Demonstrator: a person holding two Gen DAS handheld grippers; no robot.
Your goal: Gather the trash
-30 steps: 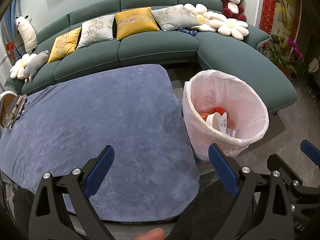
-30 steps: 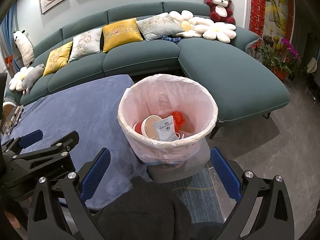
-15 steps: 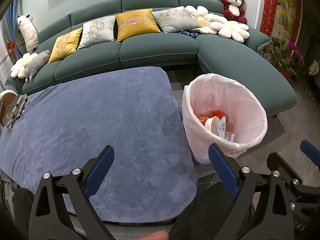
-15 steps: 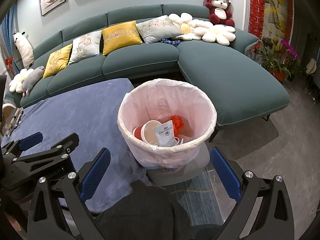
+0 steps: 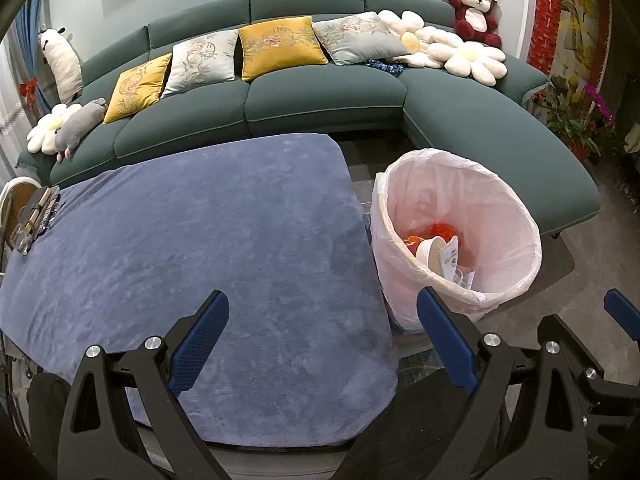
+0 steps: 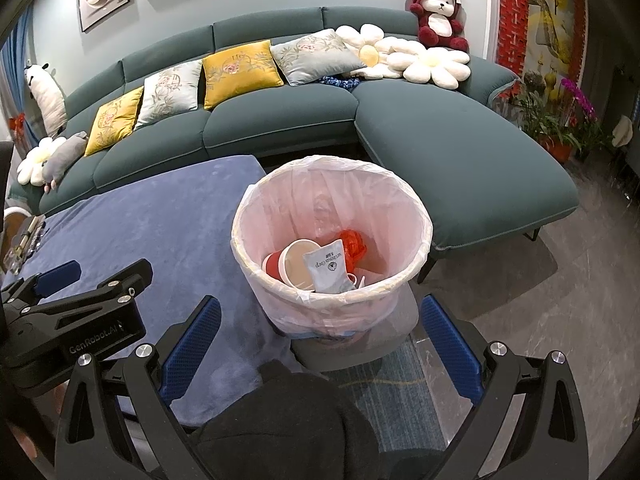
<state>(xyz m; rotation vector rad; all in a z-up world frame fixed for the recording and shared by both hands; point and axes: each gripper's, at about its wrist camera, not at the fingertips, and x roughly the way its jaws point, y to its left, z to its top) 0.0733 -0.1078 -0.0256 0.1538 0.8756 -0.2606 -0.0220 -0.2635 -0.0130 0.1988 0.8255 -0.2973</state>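
A trash bin with a pink-white liner (image 6: pixel 332 240) stands on the floor right of the table; it also shows in the left wrist view (image 5: pixel 460 232). Inside lie a red paper cup (image 6: pixel 294 264), a white sachet (image 6: pixel 328 266) and orange-red wrapping (image 6: pixel 352 242). My left gripper (image 5: pixel 322 344) is open and empty above the near edge of the blue-covered table (image 5: pixel 200 240). My right gripper (image 6: pixel 316 344) is open and empty, held near and above the bin. The left gripper's body (image 6: pixel 76 320) shows at the left of the right wrist view.
A green sectional sofa (image 5: pixel 320 92) with cushions and plush toys curves behind and to the right of the table. A small tray with objects (image 5: pixel 34 216) sits at the table's far left. Potted flowers (image 6: pixel 560 120) stand at the right. Grey floor (image 6: pixel 560 300) lies right of the bin.
Both views have drawn back and tilted slightly, so the bin sits a little lower in each view. Both grippers stay open and empty.
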